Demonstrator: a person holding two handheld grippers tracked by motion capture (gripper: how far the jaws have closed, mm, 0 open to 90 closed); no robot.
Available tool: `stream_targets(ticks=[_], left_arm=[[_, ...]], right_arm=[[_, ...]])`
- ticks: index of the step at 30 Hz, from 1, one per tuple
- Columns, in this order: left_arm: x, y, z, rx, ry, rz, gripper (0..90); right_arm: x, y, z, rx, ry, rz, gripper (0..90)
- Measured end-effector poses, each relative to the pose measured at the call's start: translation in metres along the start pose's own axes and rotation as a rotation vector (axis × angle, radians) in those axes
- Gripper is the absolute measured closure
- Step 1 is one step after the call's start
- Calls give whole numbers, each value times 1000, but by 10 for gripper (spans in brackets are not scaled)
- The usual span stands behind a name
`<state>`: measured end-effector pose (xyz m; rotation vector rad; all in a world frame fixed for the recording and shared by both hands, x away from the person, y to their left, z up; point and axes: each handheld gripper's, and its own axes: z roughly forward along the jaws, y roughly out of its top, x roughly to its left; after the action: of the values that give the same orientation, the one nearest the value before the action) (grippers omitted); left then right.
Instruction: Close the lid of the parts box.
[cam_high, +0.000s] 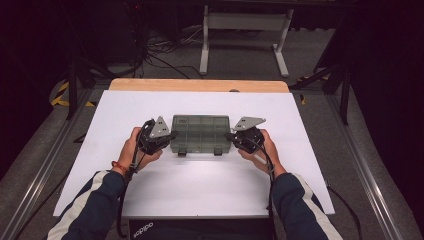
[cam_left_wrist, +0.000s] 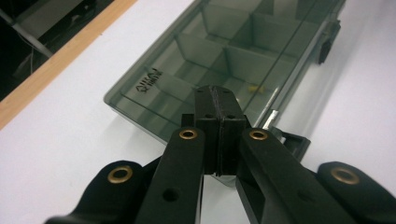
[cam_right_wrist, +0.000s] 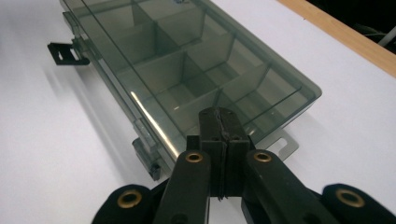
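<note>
So the white-topped desk with the pale wooden far edge is mostly bare, and the smoky grey see-through plastic organiser box with divided compartments is sat flat in the middle of it, lid down. It's flanked at both short ends: the left tool is parked just beside the box's left end and the right tool just beside its right end, both with jaws pressed together on nothing. From the gripper views the tips seem to be over or against the box ends, but actual contact can't really be confirmed. Progress-wise it looks like early days: the two black latches on the near side appear to be still hanging by the front wall, the lid isn't lifted, nothing's been taken out. Opening or shifting the box is probably what's left. A tiny yellow item can be spotted in one compartment, too small to identify. The embossed logo on the lid can't be read, and most compartments look empty but the tint makes that hard to be sure of.
</note>
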<state>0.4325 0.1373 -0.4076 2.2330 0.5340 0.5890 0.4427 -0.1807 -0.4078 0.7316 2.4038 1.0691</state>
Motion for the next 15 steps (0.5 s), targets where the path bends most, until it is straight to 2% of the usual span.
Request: stream_targets(ticks=[5,11,13,15], left_arm=[[-7,-7,6,9,-3,14,894],[-7,-8,5,-8,-7,1,890],[-9,-11,8,4,-11,5,892],[-10,-12,10,12,-11,7,895]], right_arm=[[3,-5,2,-3,8,8,900],[7,-6,3,-10,-3,6,900],[9,-8,6,-5,-13,-5,900],[8,-9,7,-9,-2,7,900]])
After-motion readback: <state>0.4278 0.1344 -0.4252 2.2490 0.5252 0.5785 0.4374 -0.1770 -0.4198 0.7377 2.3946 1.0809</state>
